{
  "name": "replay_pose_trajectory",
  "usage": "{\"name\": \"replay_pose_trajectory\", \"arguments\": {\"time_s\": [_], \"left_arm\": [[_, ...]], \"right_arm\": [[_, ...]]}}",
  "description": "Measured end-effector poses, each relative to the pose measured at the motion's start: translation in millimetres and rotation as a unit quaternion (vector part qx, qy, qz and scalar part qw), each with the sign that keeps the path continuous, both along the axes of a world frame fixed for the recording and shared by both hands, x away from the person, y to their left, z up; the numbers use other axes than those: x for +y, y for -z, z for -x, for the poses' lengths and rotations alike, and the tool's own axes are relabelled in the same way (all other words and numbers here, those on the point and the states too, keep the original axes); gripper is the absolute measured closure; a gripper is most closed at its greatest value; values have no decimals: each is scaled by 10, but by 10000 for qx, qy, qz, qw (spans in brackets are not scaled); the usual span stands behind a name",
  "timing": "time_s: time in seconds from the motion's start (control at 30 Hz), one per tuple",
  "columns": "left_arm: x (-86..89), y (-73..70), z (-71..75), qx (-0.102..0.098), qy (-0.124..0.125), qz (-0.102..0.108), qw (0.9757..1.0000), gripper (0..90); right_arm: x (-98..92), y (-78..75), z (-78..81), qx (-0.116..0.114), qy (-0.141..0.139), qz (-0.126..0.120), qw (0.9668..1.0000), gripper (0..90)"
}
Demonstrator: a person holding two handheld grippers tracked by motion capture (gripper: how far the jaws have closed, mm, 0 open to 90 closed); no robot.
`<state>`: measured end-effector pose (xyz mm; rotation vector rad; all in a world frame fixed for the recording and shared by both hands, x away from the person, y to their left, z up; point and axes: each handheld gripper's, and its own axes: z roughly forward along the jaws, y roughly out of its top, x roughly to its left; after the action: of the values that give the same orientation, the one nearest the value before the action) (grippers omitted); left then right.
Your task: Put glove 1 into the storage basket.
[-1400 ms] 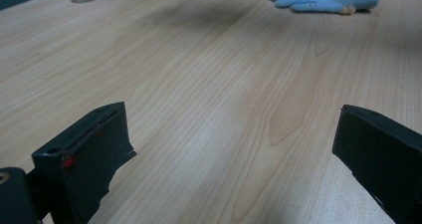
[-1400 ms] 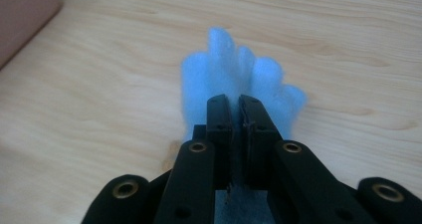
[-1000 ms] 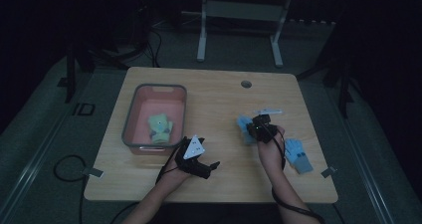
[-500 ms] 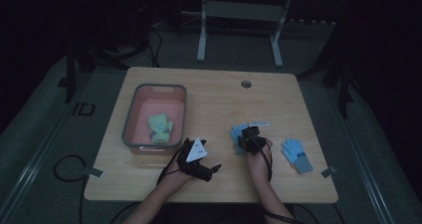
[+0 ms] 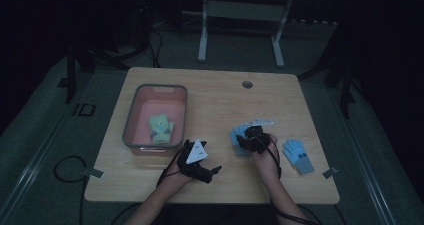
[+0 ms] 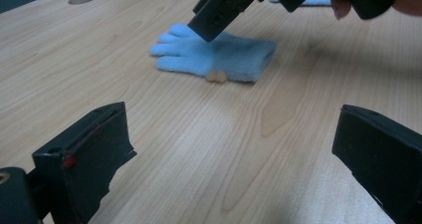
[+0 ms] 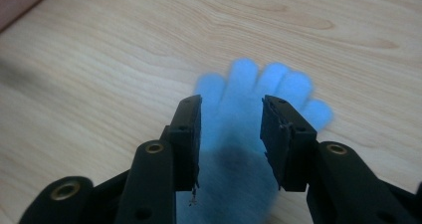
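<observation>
A light blue glove (image 5: pixel 238 136) lies flat on the wooden table (image 5: pixel 215 100), fingers pointing away from me in the right gripper view (image 7: pixel 249 79). My right gripper (image 7: pixel 231 119) hovers just over its palm. Its jaws have just been opening and stand apart, the glove under the gap with neither pad pressing on it. In the high view that right gripper (image 5: pixel 250 137) is at the table's middle right. My left gripper (image 6: pixel 234 149) rests low on the wood with its jaws spread wide and nothing between them. It faces the blue glove (image 6: pixel 234 55) and the right gripper (image 6: pixel 214 20) above it.
A second blue glove (image 5: pixel 298 156) lies near the table's right front. A pink bin (image 5: pixel 131 116) at the left holds a pale green glove (image 5: pixel 160 128). There is a round hole (image 5: pixel 247 84) in the tabletop at the back. Cables trail on the floor.
The right gripper has come down and a little toward me with the blue glove, and its jaws have parted; the glove now lies on the table. The left gripper has stayed put.
</observation>
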<state>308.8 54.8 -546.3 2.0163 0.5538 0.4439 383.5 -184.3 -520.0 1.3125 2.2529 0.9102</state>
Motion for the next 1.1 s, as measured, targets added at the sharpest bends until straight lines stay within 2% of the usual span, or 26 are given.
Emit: {"name": "replay_pose_trajectory", "arguments": {"time_s": [0.03,0.13,0.2,0.27,0.53,0.57,0.77,0.9,1.1], "left_arm": [[-2,0,3,-2,-8,0,10000,15],[0,-2,6,24,-22,31,10000,15],[-4,-3,8,30,-30,28,10000,15],[-4,-4,13,31,-36,45,10000,15],[-11,-12,20,48,-5,68,10000,15],[-8,-8,16,67,-5,96,9999,15],[-13,-6,16,50,20,64,10000,15],[-10,0,9,58,7,85,9999,15],[-12,7,5,51,19,84,10000,15]], "right_arm": [[0,0,0,0,0,0,10000,604],[-82,-25,7,-18,-227,10,9997,614],[-144,-40,4,33,-326,-102,9994,619],[-169,-45,6,24,-335,-104,9994,621],[-502,-111,39,-47,-597,-184,9980,638],[-644,-148,62,-99,-658,-204,9976,651],[-956,-251,90,-248,-692,-162,9972,662],[-1204,-292,113,-294,-561,-133,9979,666],[-1541,-270,149,-183,-446,-109,9988,662]]}}
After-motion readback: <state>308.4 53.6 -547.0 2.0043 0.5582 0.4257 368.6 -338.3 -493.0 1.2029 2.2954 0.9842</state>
